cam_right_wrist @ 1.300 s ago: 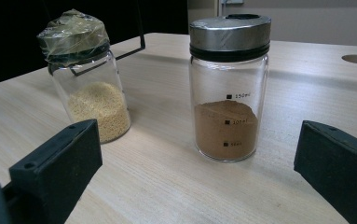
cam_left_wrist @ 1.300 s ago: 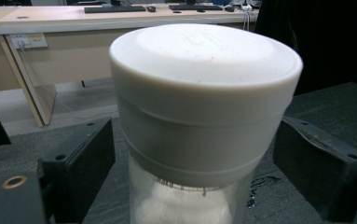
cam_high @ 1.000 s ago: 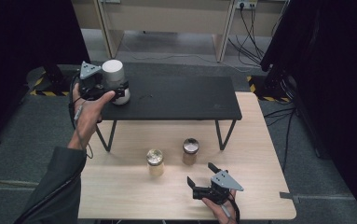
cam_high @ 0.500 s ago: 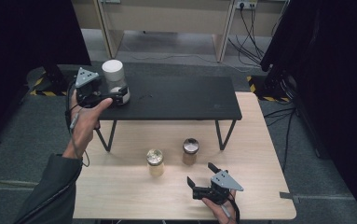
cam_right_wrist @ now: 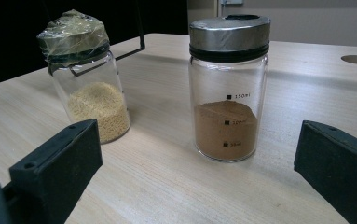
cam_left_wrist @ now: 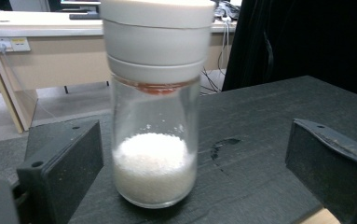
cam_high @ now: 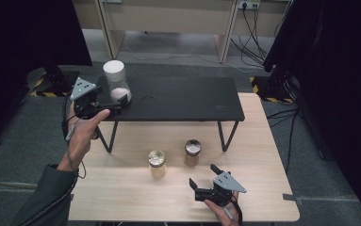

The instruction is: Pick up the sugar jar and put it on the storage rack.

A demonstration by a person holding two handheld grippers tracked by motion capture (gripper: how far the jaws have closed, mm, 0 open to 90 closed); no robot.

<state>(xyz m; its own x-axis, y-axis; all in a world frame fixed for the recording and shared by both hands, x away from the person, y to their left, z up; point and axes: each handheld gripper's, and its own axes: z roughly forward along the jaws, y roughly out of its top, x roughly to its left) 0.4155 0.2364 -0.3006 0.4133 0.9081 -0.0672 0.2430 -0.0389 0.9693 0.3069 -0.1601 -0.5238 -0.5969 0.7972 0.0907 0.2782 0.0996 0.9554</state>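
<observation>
The left gripper (cam_high: 117, 104) is sitting with its jaws wide apart on either side of the white-capped jar (cam_left_wrist: 155, 116), not touching it. The jar is standing upright at the left end of the black shelf (cam_high: 183, 96), close to the edge. It is tall and top-heavy under that thick cap, so an uneven squeeze or a sideways nudge from one jaw is likely to be tipping it over or pushing it off the shelf. The right gripper (cam_high: 201, 180) is resting on the wooden table (cam_high: 263, 188), jaws also apart, facing the jar of yellow grains (cam_right_wrist: 86, 77) and the jar of brown powder (cam_right_wrist: 227, 88). Nothing is standing between the left jaws and the jar.
</observation>
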